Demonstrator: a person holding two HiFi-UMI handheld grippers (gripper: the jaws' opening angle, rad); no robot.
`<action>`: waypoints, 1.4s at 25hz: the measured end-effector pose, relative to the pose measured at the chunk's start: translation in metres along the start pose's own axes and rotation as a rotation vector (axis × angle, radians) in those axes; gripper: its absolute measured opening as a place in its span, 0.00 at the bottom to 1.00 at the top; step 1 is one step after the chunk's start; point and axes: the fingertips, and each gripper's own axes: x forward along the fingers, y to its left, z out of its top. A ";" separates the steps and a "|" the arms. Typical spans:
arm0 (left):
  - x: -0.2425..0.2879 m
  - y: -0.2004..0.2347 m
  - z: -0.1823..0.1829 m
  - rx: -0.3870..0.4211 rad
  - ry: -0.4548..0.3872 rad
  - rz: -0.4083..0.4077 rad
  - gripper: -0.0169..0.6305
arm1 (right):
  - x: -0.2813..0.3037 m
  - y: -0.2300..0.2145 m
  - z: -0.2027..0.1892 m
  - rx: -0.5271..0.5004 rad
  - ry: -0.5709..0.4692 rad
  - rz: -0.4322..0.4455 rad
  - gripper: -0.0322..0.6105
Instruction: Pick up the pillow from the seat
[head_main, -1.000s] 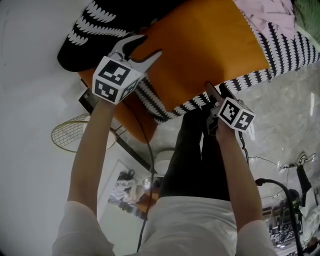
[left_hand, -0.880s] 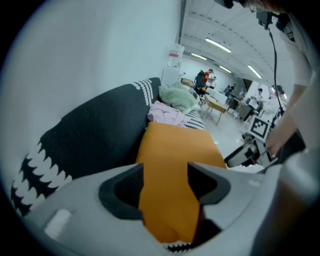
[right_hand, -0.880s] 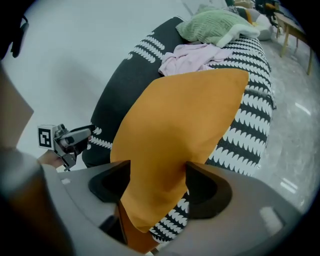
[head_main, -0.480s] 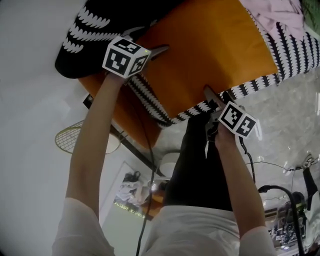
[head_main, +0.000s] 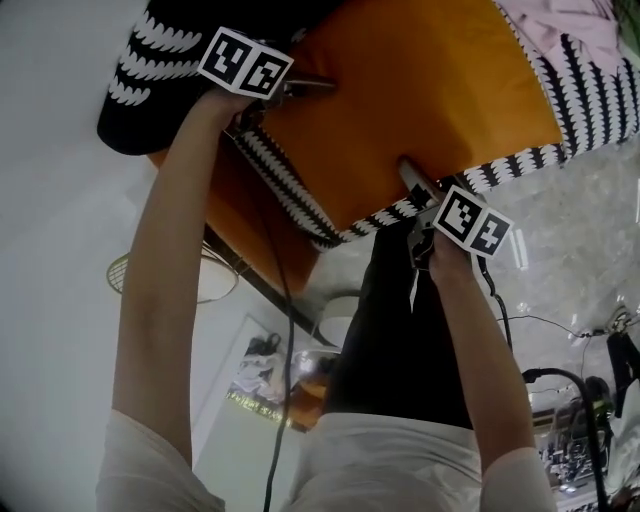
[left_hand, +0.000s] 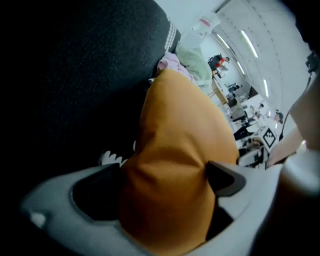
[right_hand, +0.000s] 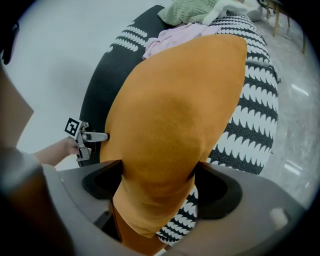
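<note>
Pillow (head_main: 420, 110) on patterned seat (right_hand: 250, 120) fills left tongs (left_hand: 162, 172) and right tongs (right_hand: 157, 167), just opened wide.

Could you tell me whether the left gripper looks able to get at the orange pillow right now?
Probably yes: the left gripper, whose jaws have just been opening, straddles a corner of the orange pillow, with nothing else between them.

Lit evenly from overhead, without hard shadows. Brightest, slightly glaring, along the ceiling light strips (left_hand: 247, 42) at the left gripper view's upper right. Darkest across the black upholstery (left_hand: 75, 75), almost without detail. Bent by fisheye, vignetted black at the corners, blurred closest to each lens.
</note>
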 end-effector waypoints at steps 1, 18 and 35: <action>0.003 0.000 -0.002 0.005 0.001 -0.011 0.86 | 0.002 0.000 -0.001 -0.004 0.007 0.004 0.77; -0.027 -0.057 0.003 0.262 -0.077 0.088 0.22 | -0.011 0.043 0.007 -0.192 0.003 0.091 0.32; -0.138 -0.139 0.017 0.184 -0.279 0.216 0.21 | -0.107 0.104 0.035 -0.436 0.005 0.098 0.32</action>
